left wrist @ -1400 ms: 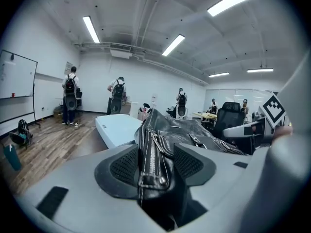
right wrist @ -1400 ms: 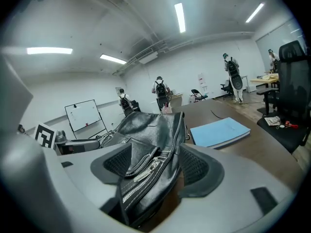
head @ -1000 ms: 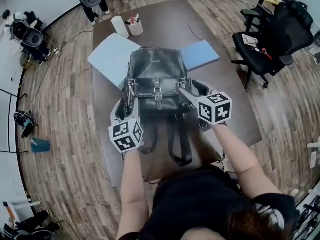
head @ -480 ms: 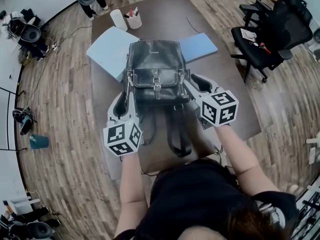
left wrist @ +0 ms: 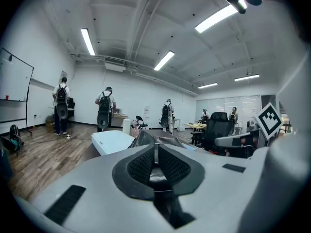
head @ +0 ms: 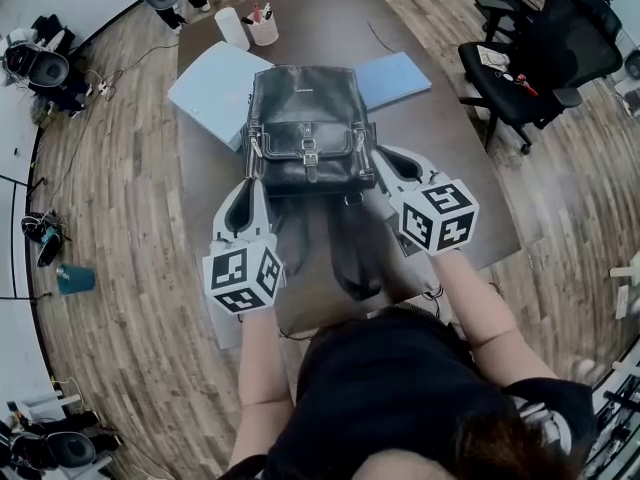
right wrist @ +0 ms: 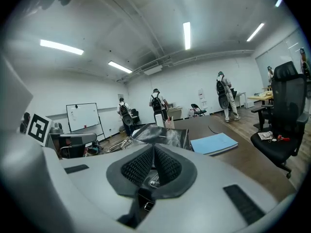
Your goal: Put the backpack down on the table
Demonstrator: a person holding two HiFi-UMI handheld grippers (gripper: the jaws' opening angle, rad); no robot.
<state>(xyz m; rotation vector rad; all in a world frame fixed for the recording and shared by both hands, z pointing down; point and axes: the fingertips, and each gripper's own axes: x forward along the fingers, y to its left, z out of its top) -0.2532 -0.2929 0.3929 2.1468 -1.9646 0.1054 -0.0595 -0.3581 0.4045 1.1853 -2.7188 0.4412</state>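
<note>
A black leather backpack (head: pixel 305 128) with a buckled front pocket is held over the dark brown table (head: pixel 330 23), its straps (head: pixel 352 258) trailing toward the person. My left gripper (head: pixel 252 171) grips its left side and my right gripper (head: pixel 372 161) its right side. Both pairs of jaws have just been closing and now pinch a thin fold of the bag. In the left gripper view the left gripper (left wrist: pixel 155 154) shows its pads meeting on a thin strip, with the backpack (left wrist: pixel 153 141) just beyond. In the right gripper view the right gripper (right wrist: pixel 153 166) clamps beside a metal ring, with the backpack (right wrist: pixel 163 135) ahead.
Two light blue folders (head: pixel 215 83) (head: pixel 395 76) lie under and beside the bag. A white roll (head: pixel 232 26) and a pen cup (head: pixel 264 28) stand at the table's far end. A black office chair (head: pixel 540 48) is at the right. Several people stand across the room.
Both grippers have closed onto the backpack's sides. The bag has shifted away from the person, further along the table, and its straps have followed.
</note>
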